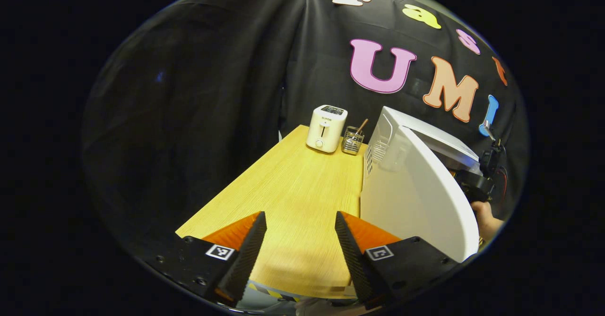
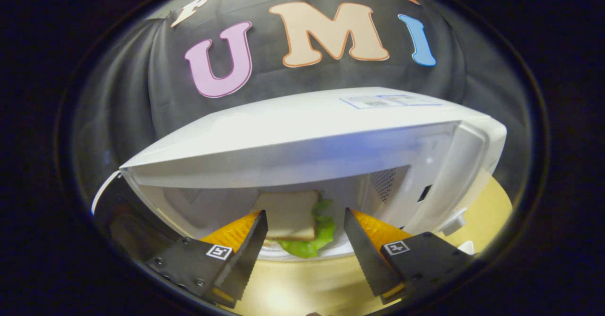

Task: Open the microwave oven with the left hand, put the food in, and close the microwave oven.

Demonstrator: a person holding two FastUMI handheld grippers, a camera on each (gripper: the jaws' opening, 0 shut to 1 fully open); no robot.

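The white microwave stands on the right of the table, and its door is swung open toward me. My left gripper hovers open over the wood beside the door, holding nothing. In the right gripper view the microwave gapes open. Inside it a sandwich with green lettuce lies on a white plate. My right gripper is open at the mouth of the cavity, one finger on each side of the sandwich and not pressing on it.
A white toaster and a wire basket with a stick in it stand at the far end of the wooden table. Past the door's edge I see a hand. The door's dark inner side is left of the cavity.
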